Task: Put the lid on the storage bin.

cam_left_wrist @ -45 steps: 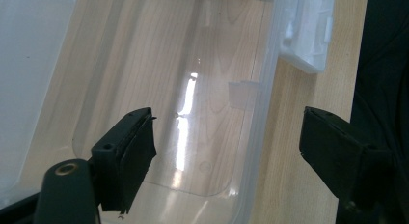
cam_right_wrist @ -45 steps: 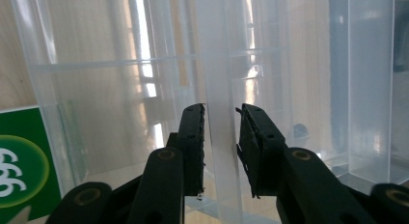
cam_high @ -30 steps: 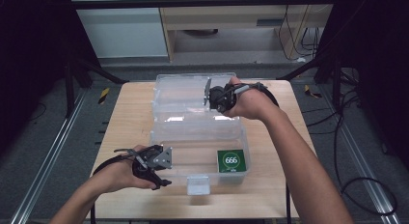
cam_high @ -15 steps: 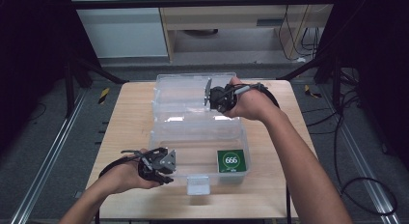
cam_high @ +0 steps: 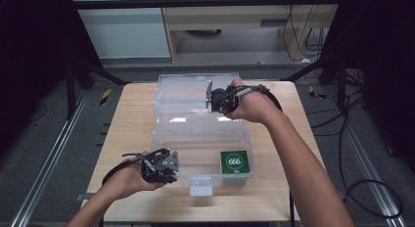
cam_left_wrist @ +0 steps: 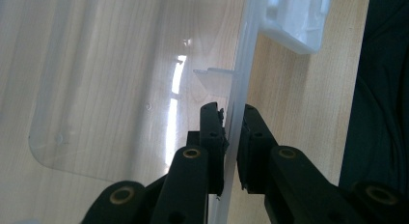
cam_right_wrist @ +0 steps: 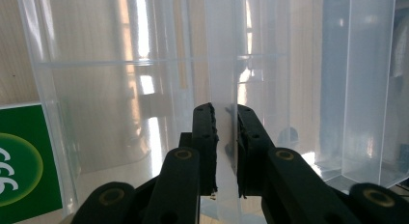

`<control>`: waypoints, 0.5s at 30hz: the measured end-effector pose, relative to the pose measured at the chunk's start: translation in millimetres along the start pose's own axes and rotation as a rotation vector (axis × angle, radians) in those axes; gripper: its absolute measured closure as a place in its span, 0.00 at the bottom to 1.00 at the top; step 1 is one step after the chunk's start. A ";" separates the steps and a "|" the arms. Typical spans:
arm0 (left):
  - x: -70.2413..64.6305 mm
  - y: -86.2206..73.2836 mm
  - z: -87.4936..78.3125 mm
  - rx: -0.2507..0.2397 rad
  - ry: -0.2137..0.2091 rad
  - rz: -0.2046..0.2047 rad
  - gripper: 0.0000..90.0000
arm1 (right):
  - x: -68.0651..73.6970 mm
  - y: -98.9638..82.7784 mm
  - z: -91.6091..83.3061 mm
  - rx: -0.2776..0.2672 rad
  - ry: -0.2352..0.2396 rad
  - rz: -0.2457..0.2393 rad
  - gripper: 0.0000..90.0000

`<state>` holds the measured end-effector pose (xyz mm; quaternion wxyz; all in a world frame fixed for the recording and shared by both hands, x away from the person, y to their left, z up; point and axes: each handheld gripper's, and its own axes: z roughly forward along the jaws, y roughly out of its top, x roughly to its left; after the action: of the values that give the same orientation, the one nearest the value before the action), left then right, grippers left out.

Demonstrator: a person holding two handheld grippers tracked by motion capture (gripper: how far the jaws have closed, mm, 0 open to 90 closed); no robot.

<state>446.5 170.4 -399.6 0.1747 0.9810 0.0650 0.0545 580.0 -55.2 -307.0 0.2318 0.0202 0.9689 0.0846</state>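
Centrally on the pale wooden table [cam_high: 127, 124] stands a clear rectangular plastic storage box [cam_high: 200, 153] with its clear hinged lid [cam_high: 191, 92] thrown open toward the far edge. Inside the box, at its near right corner, lies 1 green square card printed with a white 666 [cam_high: 235, 162]; the rest of its floor shows bare. A translucent white latch tab [cam_high: 201, 186] hangs from the middle of the front wall.

At the near left corner of the box, the left gripper [cam_high: 164, 166] has its 2 black jaws on either side of the front wall's thin clear rim [cam_left_wrist: 235, 137], 1 inside and 1 outside, pads pressed against it. These jaws have just been closing, with that rim between them. The right gripper [cam_high: 211, 97] is at the back, where box and lid meet, its jaws narrowly clamped on a thin upright clear plastic edge [cam_right_wrist: 225, 137].

Compared with 1 second earlier, the left hand [cam_high: 129, 180] has shifted slightly toward the box; the right hand [cam_high: 252, 104], the box and the card sit where they were.
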 end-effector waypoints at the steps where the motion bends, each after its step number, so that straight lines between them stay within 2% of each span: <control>1: -0.6 0.3 0.3 -0.001 0.003 -0.007 0.91 | 0.8 0.6 -0.1 -0.002 -0.002 -0.009 0.90; 5: 0.2 -0.6 1.1 -0.018 0.014 -0.024 0.91 | 1.7 1.0 -1.9 -0.005 -0.005 -0.020 0.91; 7: 1.0 -0.7 0.6 -0.011 0.013 -0.017 0.91 | 2.7 1.6 -2.7 -0.001 -0.009 -0.019 0.92; 15: -2.5 0.7 1.5 -0.010 0.042 -0.042 0.90 | 8.8 4.4 -8.7 0.001 -0.014 -0.036 0.94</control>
<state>444.3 168.9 -401.0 0.1792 0.9771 0.0889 0.0717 568.2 -51.4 -302.5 0.2400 0.0035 0.9675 0.0800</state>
